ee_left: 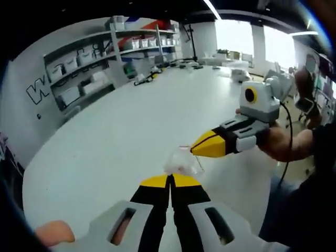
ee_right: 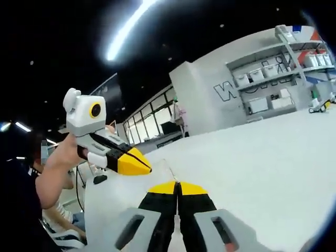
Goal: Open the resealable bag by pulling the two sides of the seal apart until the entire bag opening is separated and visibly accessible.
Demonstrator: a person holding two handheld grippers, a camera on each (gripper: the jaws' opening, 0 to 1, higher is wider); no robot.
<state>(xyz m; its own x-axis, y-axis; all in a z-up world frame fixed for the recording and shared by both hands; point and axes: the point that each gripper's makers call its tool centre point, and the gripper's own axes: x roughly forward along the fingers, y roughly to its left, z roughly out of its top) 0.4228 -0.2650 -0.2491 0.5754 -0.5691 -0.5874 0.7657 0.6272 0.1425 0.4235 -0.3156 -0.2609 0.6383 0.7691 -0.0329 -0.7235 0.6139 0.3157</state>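
A small clear resealable bag (ee_left: 181,161) hangs in the air above the white table (ee_left: 121,136), with a thin red seal line along its top. My left gripper (ee_left: 170,179) is shut, its yellow tips pinching the bag's near side. From the right, the right gripper (ee_left: 198,148) comes in with its yellow tips closed on the bag's upper edge. In the right gripper view my own jaws (ee_right: 177,185) are shut, and the bag (ee_right: 167,169) shows as a faint clear sliver. There the left gripper (ee_right: 137,164) sits close on the left.
Shelves with white bins (ee_left: 89,73) line the far wall. Small items (ee_left: 147,77) and boxes (ee_left: 236,71) lie at the table's far end. A person's forearm (ee_left: 289,144) holds the right gripper near the table's edge. A thumb (ee_left: 52,231) shows at lower left.
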